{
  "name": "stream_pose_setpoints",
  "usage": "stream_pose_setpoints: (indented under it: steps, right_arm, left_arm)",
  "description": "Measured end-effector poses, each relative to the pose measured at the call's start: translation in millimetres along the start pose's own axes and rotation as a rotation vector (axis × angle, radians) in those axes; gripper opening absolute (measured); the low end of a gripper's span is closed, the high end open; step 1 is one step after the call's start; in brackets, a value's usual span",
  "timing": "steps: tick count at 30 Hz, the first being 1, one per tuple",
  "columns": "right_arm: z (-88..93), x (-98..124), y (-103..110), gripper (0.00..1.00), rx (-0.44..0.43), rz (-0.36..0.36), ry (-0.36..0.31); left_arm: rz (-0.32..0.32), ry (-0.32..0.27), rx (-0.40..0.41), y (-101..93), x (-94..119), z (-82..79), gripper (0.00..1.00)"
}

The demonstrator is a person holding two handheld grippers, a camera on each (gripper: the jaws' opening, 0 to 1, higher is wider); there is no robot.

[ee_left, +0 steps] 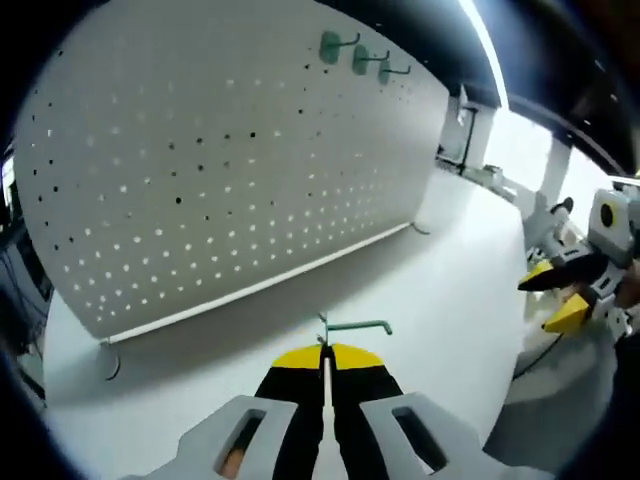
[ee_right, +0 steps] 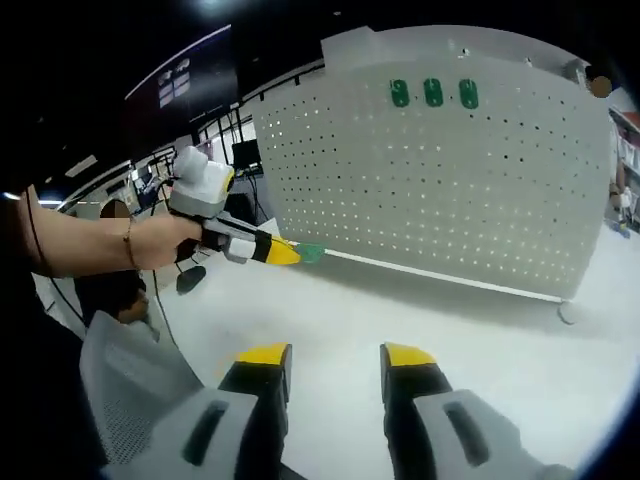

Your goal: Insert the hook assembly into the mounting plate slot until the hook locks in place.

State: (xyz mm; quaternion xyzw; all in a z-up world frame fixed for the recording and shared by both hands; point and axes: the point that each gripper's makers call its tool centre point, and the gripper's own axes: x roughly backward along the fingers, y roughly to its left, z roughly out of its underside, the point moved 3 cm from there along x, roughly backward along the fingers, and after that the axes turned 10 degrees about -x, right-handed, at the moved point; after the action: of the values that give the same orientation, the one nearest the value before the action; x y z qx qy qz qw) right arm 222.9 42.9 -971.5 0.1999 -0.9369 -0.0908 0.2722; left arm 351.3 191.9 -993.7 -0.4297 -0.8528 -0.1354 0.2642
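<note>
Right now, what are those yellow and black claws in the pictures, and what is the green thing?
Those claws are grabbers, one in each of a person's hands, each with a small camera riding on it. The left gripper view looks along the left grabber; its jaws are pinched shut on a green hook. The right gripper view looks along the right grabber; its jaws are open and hold nothing. That same view also shows the hand holding the left grabber. Behind stands a white board full of holes on a white table. Three green hooks already hang near its top.
</note>
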Motion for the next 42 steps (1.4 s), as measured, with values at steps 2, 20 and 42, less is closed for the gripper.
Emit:
stream_pose_setpoints:
  steps: [2,20,42]
  right_arm:
    - [-4.7,1.0,5.8,0.33,0.020,-0.014,-0.010]
    - [-39.1,-26.9,69.8,0.30,0.182,-0.221,-0.039]
    - [-44.7,-50.6,105.6,0.30,0.318,-0.335,0.025]
  left_arm:
    - [0.012,0.007,0.004,-4.2,7.6,-2.2,0.01]
    - [0.095,0.111,-0.005,-26.5,56.7,-12.5,0.01]
    - [0.166,0.240,0.079,-33.9,74.3,3.3,0.01]
